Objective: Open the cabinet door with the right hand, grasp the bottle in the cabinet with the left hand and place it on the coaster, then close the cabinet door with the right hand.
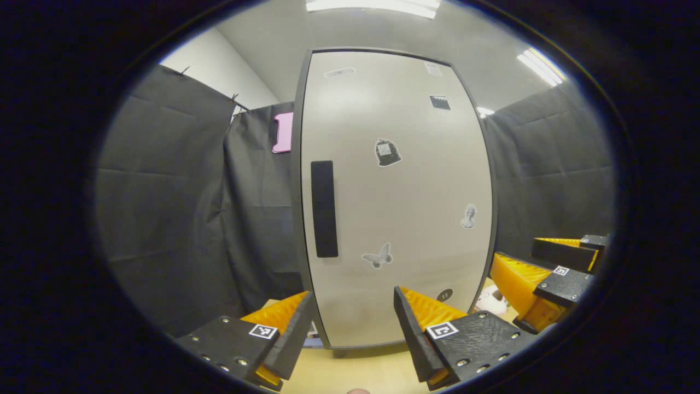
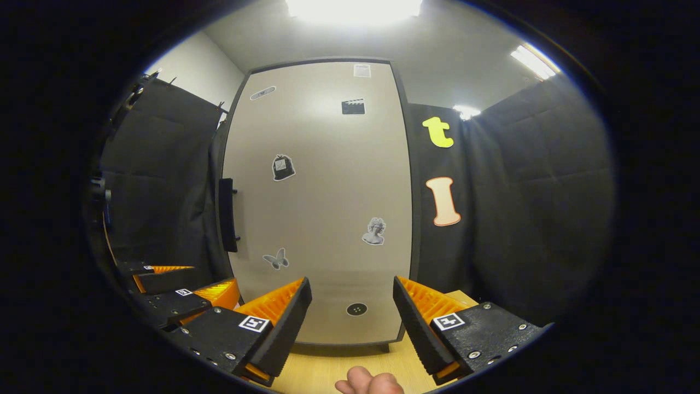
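No writing on the cabinet door (image 1: 394, 197) could be read; I counted seven small stickers on it, among them a butterfly (image 1: 378, 256), a bust (image 1: 468, 216) and a clapperboard (image 1: 439, 102). The door was pale grey, dark-edged and closed, standing on the wooden table (image 2: 328, 369) just ahead of me. One dark handle (image 1: 324, 208) ran upright near its left edge. My left gripper (image 1: 354, 323) and right gripper (image 2: 353, 317) both stood spread, holding nothing.
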